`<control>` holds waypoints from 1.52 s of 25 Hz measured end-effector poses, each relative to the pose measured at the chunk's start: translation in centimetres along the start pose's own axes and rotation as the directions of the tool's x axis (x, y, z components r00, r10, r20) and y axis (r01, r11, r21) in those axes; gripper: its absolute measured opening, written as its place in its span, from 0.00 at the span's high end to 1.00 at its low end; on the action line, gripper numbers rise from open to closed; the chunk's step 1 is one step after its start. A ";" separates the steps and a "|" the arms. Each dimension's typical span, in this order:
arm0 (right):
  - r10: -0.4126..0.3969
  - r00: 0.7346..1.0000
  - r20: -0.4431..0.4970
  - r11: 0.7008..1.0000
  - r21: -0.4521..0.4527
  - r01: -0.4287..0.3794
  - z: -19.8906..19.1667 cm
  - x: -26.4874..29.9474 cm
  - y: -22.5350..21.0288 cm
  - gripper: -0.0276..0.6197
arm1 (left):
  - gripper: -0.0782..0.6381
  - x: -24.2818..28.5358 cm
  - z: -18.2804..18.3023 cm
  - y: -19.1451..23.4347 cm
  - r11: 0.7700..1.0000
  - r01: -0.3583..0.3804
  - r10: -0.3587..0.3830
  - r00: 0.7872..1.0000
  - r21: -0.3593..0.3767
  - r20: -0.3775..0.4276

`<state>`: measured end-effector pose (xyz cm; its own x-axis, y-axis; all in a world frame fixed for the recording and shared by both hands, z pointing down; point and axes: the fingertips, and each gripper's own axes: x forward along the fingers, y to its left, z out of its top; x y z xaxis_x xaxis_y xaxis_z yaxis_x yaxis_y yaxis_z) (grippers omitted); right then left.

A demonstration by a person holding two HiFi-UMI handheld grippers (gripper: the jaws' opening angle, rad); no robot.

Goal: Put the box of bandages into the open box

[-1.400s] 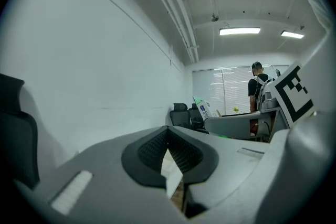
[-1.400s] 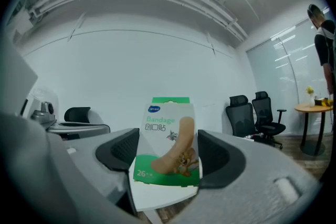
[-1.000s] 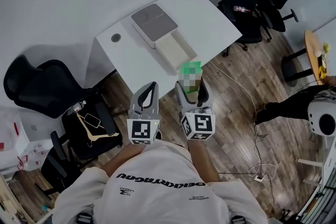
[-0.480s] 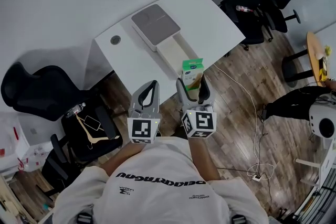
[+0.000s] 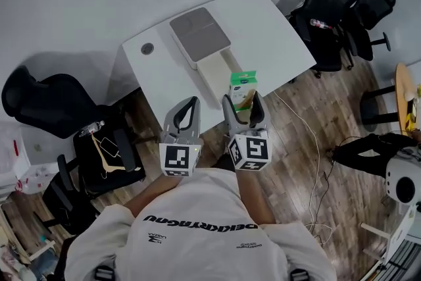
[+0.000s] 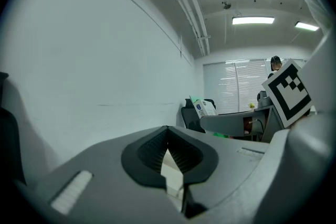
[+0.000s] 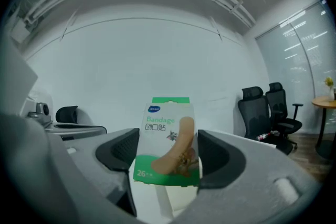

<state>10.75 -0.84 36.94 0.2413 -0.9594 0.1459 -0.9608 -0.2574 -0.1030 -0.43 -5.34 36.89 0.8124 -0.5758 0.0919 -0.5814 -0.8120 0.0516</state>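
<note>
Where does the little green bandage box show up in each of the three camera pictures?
Head view: the bandage box stands just below centre, between the jaws of the right gripper.
Left gripper view: the bandage box is small, right of centre.
Right gripper view: the bandage box fills the centre, clamped between the jaws.
Shared landmark: the black chairs beyond it.

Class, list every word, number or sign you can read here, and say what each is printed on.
"Bandage": front of the box of bandages, held in the right claw.
"创口贴": same box, just below.
"26": same box, lower left; what follows is too small.
The blue oval logo at the box's top: too small to read.
Print on the shirt: upside down, not clearly readable.
The marker cubes: patterns only, no words.
</note>
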 end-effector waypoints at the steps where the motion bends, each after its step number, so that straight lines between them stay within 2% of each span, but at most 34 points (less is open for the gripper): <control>1: 0.011 1.000 -0.007 1.000 -0.001 -0.011 0.0 0.5 -0.6 0.42 | 0.89 0.5 0.0 -0.3 1.000 -0.012 0.012 1.000 -0.003 -0.001; 12: 0.145 0.986 -0.077 0.989 -0.013 -0.146 -0.8 4.2 -4.5 0.42 | 0.89 5.0 -0.6 -2.3 0.990 -0.141 0.140 0.990 -0.026 -0.021; 20: 0.232 0.965 -0.125 0.972 -0.010 -0.236 -1.9 7.2 -5.9 0.42 | 0.89 7.0 -1.6 -2.6 0.973 -0.229 0.228 0.973 -0.029 -0.040; 24: 0.279 0.945 -0.171 0.959 -0.010 -0.285 -3.2 8.8 -5.6 0.42 | 0.89 8.0 -2.4 -2.2 0.961 -0.273 0.271 0.961 -0.038 -0.057; 31: 0.325 0.918 -0.228 0.943 -0.002 -0.334 -5.2 10.2 -5.0 0.42 | 0.89 8.4 -3.9 -2.0 0.947 -0.317 0.312 0.946 -0.052 -0.089; 38: 0.335 0.897 -0.290 0.938 0.007 -0.348 -7.3 11.3 -5.3 0.42 | 0.89 9.2 -5.6 -2.0 0.941 -0.331 0.320 0.938 -0.067 -0.129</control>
<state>17.61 -9.52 46.28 -0.1449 -0.9129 0.3816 -0.9838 0.0916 -0.1544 7.90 -8.50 43.18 0.5703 -0.7881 0.2314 -0.8189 -0.5676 0.0849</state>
